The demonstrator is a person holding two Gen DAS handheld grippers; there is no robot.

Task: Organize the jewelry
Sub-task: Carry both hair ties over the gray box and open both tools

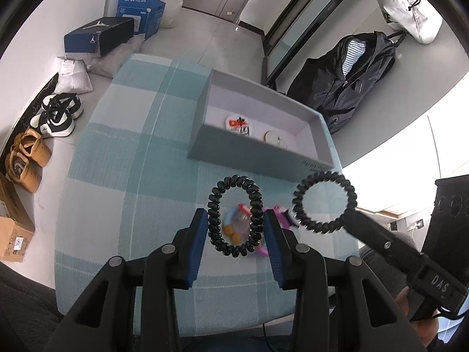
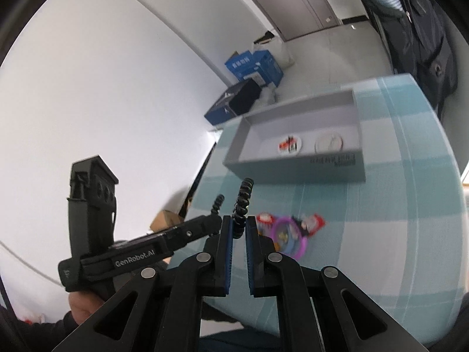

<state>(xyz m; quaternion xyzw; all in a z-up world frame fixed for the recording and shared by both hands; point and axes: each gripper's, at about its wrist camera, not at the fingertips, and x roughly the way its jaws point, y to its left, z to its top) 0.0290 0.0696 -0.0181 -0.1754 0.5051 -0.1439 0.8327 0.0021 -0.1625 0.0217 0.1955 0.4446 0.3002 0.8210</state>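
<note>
Below, blurred trinkets (image 1: 234, 228) behind black coil (image 1: 234, 215)

Home, looks like an entryway or bedroom corner. Sneakers (image 1: 60, 114) and tan shoes (image 1: 26, 158) lined up on the floor along the left wall, shoe box (image 1: 98, 35) and a blue carton (image 1: 140, 10) farther back. Dark jacket (image 1: 348, 79) and a white bag (image 1: 407, 8) hanging on the right, beside a leaning mirror (image 1: 296, 29). Plaid blue cloth (image 1: 132, 152) covers the near table, cardboard box (image 1: 13, 234) at left.
</note>
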